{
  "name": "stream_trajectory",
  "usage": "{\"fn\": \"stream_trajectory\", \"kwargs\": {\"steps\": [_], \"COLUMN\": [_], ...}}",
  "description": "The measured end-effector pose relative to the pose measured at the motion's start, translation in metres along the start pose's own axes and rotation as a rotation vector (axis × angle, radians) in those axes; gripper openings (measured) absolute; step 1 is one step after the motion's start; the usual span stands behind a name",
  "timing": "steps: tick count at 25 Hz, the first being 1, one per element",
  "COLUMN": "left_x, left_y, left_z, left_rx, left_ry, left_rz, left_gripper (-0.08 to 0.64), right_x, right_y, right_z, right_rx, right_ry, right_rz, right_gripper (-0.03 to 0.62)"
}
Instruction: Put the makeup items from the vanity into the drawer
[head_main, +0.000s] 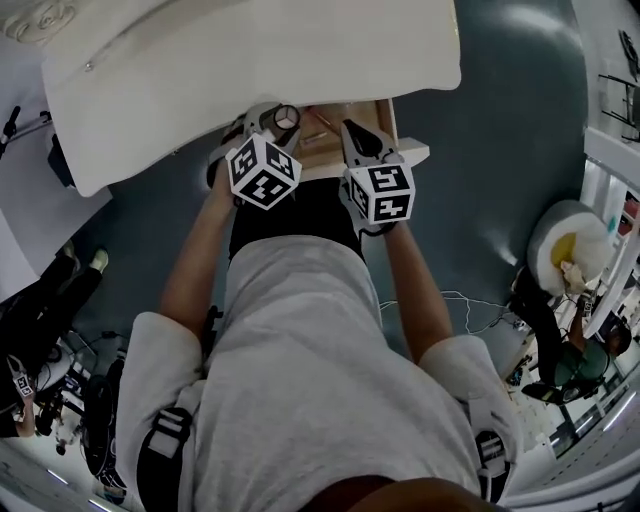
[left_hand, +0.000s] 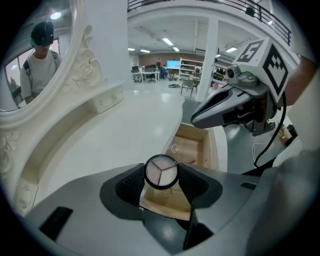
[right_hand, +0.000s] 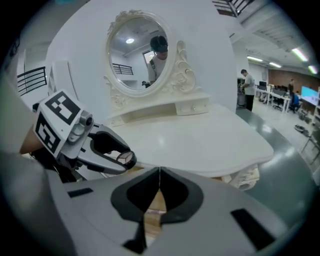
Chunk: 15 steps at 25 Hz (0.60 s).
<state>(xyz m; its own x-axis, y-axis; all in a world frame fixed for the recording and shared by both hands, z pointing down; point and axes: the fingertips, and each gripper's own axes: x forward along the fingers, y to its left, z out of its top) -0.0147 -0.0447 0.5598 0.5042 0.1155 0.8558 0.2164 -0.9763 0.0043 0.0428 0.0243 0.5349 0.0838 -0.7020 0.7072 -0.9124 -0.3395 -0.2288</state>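
Round three-shade makeup compact (left_hand: 161, 171): clamped between the fingers of the left gripper (head_main: 281, 120), held above the open wooden drawer (left_hand: 197, 142) at the front edge of the white desk (left_hand: 120, 135). Right gripper (right_hand: 159, 192): fingers clenched together, empty, over the same drawer. Oval mirror (right_hand: 137, 55): at the desk's back.

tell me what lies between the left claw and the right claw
The open wooden drawer: in the head view its inside shows in the gap between the left claw, shut on a round compact, and the shut, empty right claw.
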Motion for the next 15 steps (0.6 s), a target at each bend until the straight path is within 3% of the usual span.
{"fn": "stream_trajectory", "kwargs": {"steps": [9,15], "left_x": [0.023,0.051], "left_y": [-0.035,-0.050], "left_z": [-0.026,-0.039], "left_rx": [0.034,0.036], "left_ry": [0.058,0.090], "left_rz": [-0.013,-0.029], "left_gripper": [0.213,0.213], "right_x": [0.017,0.019], "right_y": [0.017,0.007], "right_z": [-0.018,-0.031], "right_rx": [-0.005,-0.019], "right_ry": [0.030,0.044], "right_rz": [0.088,0.089], "right_gripper": [0.015,0.015]}}
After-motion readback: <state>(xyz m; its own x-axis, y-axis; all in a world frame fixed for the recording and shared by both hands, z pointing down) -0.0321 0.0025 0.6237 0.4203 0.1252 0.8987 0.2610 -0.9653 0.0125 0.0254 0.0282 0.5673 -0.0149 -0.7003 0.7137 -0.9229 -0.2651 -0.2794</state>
